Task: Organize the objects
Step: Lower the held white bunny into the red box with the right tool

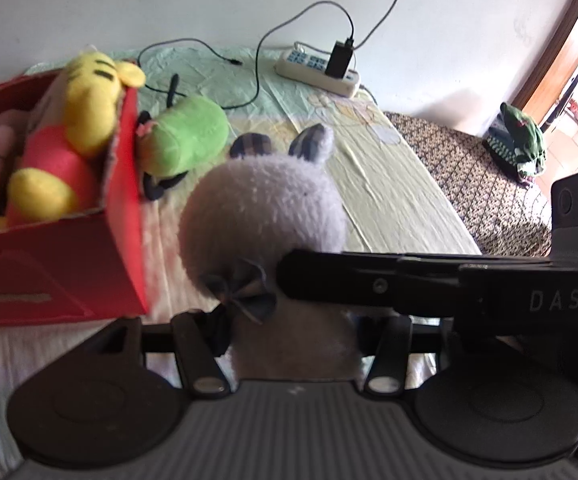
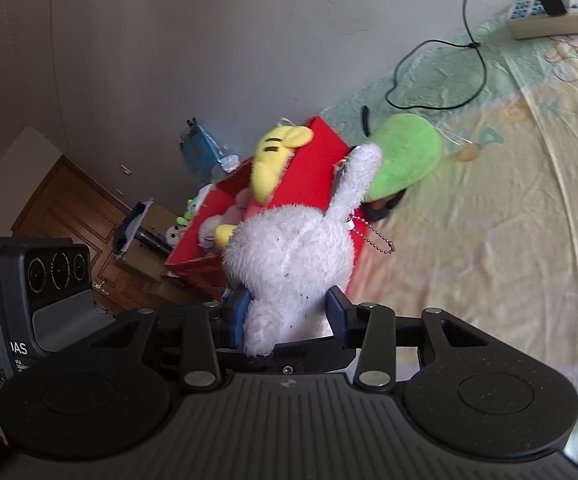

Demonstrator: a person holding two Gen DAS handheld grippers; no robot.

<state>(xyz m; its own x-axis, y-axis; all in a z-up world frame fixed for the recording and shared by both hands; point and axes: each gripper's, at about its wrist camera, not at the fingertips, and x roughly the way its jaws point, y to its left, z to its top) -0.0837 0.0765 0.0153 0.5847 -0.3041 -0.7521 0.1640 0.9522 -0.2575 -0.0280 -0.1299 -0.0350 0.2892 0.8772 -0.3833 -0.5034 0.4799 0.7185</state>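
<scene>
The bed (image 2: 529,208) carries the scene, covered with a pale yellow and green printed sheet; a dark patterned cover (image 1: 469,176) lies alongside it in the left wrist view. A plain light wall (image 1: 209,0) stands behind the bed.

A red cardboard box (image 1: 121,216) sits open-topped at the bed's edge. A yellow bear in a red top (image 1: 77,120) lies in it, its head rising over the box rim. Other small soft toys show deeper inside in the right wrist view, too small to identify.

A green plush toy (image 1: 193,132) lies on the sheet just beside the box, on the wall side.

The left tongs (image 1: 293,344) are closed on a grey plush toy (image 1: 265,208) with plaid ears and a plaid bow; its lower body sits between the fingers, its head up and forward of them, near the box's corner. A black arm of the other tool crosses just in front at the right.

The right tongs (image 2: 287,316) are closed partway on a white fluffy plush toy (image 2: 289,252), the blue pads (image 2: 335,308) pressing its lower body on both sides. One long ear reaches up to the box's near wall. A ball chain (image 2: 373,236) hangs from the toy.

A white power strip (image 1: 317,70) with a black charger plugged in lies on the sheet by the wall, black cables (image 1: 257,80) trailing from it.
</scene>
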